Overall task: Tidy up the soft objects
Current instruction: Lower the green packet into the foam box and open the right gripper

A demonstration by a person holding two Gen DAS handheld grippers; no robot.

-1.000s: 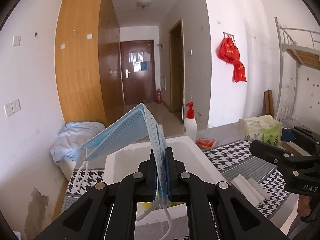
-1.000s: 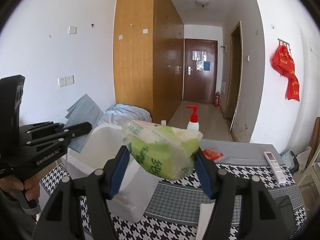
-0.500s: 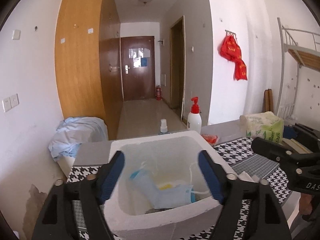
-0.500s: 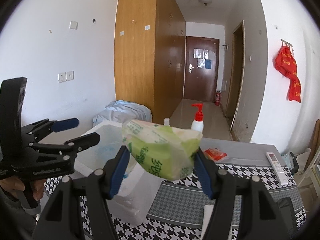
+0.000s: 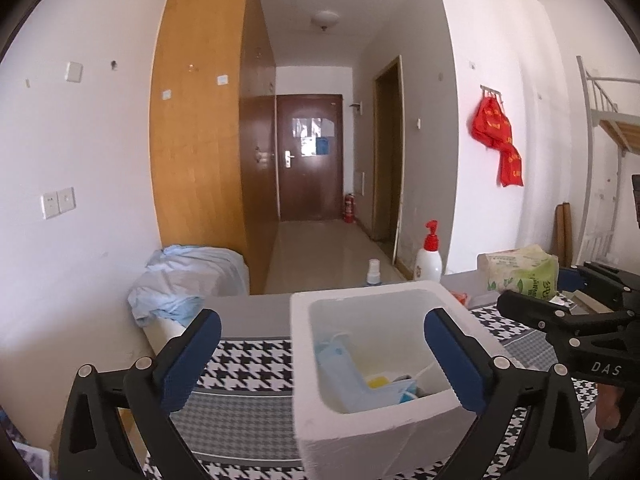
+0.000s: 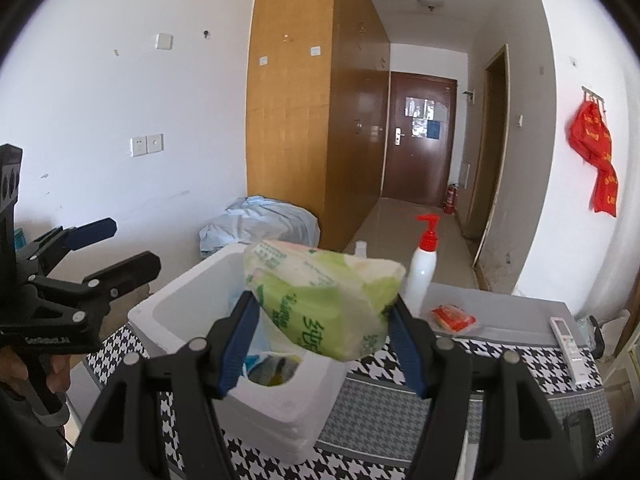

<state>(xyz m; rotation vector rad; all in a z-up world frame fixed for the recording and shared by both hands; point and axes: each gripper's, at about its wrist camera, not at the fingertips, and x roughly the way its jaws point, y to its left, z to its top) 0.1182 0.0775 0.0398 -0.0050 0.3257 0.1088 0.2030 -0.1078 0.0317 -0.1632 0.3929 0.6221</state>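
A white foam box [image 5: 360,294] stands on the houndstooth tablecloth [image 5: 248,360]. Blue face masks [image 5: 352,380] lie inside it, beside something yellow. My left gripper [image 5: 322,320] hangs in front of the box, its jaws opening wide with nothing held between them. It also shows at the left of the right wrist view as the left gripper [image 6: 130,244], held by a hand. My right gripper [image 6: 323,302] is shut on a green and white tissue pack [image 6: 320,292] and holds it above the box [image 6: 180,300]. The left wrist view shows the pack [image 5: 520,272] at the right.
A white pump bottle [image 6: 424,272] with a red top and a small spray bottle [image 5: 373,272] stand behind the box. A red packet [image 6: 454,317] and a white remote [image 6: 568,344] lie at the table's right. A light blue cloth bundle [image 5: 188,276] sits off the table's left.
My left gripper opened and let go of the blue masks, which dropped into the foam box, then shifted left. My right gripper carried the tissue pack closer over the box.
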